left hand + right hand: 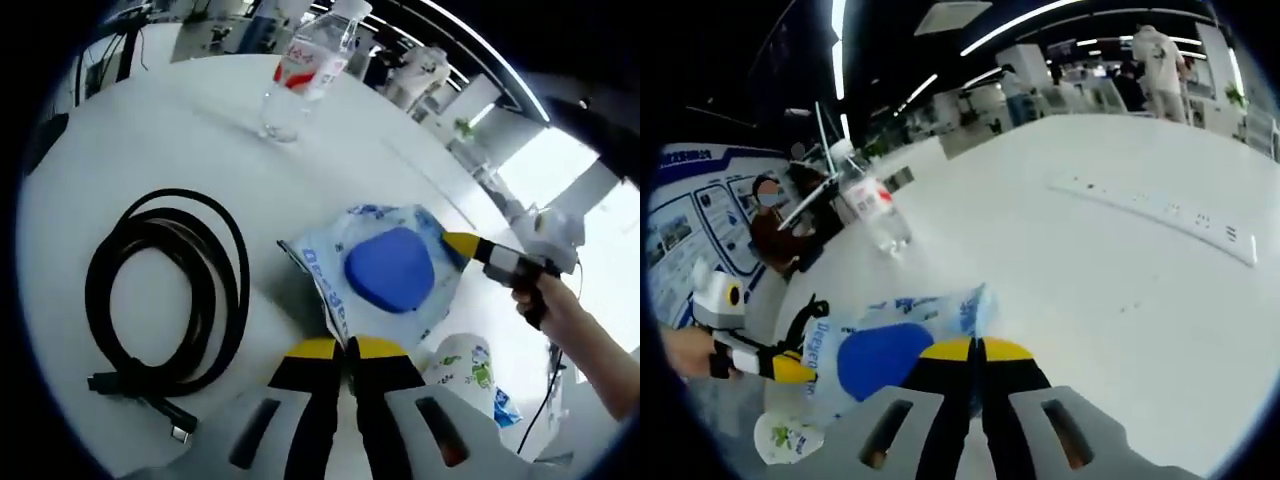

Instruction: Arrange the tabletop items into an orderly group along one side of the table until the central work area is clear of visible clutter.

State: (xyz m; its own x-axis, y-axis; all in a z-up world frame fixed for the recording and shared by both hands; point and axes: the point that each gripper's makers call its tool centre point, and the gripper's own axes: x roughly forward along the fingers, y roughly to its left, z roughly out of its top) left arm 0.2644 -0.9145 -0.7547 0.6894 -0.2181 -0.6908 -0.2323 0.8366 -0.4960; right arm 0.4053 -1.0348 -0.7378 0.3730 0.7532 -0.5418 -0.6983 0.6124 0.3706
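Here, left gripper view: left tool at bottom centre, jaws clenched on the near edge of the blue-and-white packet lying mid-frame on the white surface. Right tool entering from the right, pinching the packet's far corner. Coiled black cable at left; water bottle standing upper centre; printed cup lower right.

Right gripper view: right tool at bottom centre, clamped on the packet. Left tool at lower left, on the packet's opposite edge. Bottle upper left, cup at bottom left.
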